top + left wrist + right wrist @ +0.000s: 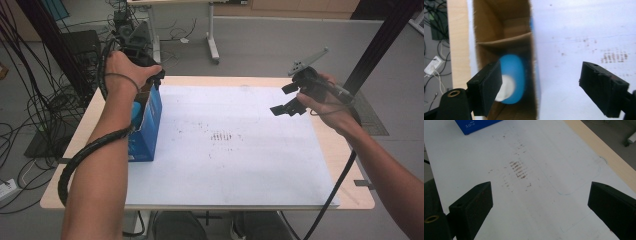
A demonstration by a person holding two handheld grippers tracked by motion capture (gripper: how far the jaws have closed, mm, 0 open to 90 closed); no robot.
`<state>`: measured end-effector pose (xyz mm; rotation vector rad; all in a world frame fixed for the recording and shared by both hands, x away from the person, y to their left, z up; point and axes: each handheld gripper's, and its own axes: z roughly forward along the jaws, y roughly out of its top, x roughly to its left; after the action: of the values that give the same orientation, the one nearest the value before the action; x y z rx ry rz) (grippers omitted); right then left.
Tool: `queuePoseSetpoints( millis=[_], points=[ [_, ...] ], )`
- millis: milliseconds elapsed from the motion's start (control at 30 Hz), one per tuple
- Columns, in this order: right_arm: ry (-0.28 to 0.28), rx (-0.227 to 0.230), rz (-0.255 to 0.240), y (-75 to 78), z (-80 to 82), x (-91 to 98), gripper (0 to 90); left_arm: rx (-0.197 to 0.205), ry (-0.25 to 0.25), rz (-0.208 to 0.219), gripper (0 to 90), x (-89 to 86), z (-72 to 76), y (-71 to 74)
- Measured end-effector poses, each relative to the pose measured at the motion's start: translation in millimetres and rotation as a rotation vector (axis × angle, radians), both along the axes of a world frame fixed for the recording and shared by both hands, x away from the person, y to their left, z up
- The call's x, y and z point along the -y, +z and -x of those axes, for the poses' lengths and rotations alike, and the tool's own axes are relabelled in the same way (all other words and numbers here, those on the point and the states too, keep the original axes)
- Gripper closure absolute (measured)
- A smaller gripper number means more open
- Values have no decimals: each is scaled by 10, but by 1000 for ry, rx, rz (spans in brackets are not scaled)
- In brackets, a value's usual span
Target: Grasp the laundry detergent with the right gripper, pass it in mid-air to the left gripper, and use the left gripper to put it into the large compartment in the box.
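Here the left tool (539, 92), jaws spread and empty, hangs straight above the blue bottle (511, 78) lying lengthwise in the box (486, 30); the right tool (539, 215) is spread too, well apart.

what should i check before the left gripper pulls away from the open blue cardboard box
1. Left gripper jaws open, nothing between the pads: ok.
2. Blue and white rounded object lying inside the open blue cardboard box: ok.
3. Object fully settled at the box bottom: cannot tell, it is blurred.
4. Box standing on the white sheet near the table's left edge, not overhanging: ok.
5. Right gripper open, empty, held above the sheet apart from the box: ok.
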<state>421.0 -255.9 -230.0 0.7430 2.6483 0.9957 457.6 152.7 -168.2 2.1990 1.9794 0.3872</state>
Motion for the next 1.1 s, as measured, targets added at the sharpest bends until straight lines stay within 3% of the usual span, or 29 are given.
queuePoseSetpoints(
  millis=[333, 533, 1100],
  points=[
    [-7, -18, 54, 22, -21, 60, 57, 25, -45, 31, 159, 312, -109, 35],
    [-9, -29, 91, -2, -33, 87, 57, 19, -68, 52, 142, 445, -176, 8],
    [-12, -45, 118, -23, -54, 116, 57, 26, -118, 93, 127, 759, -378, -38]
  ],
)
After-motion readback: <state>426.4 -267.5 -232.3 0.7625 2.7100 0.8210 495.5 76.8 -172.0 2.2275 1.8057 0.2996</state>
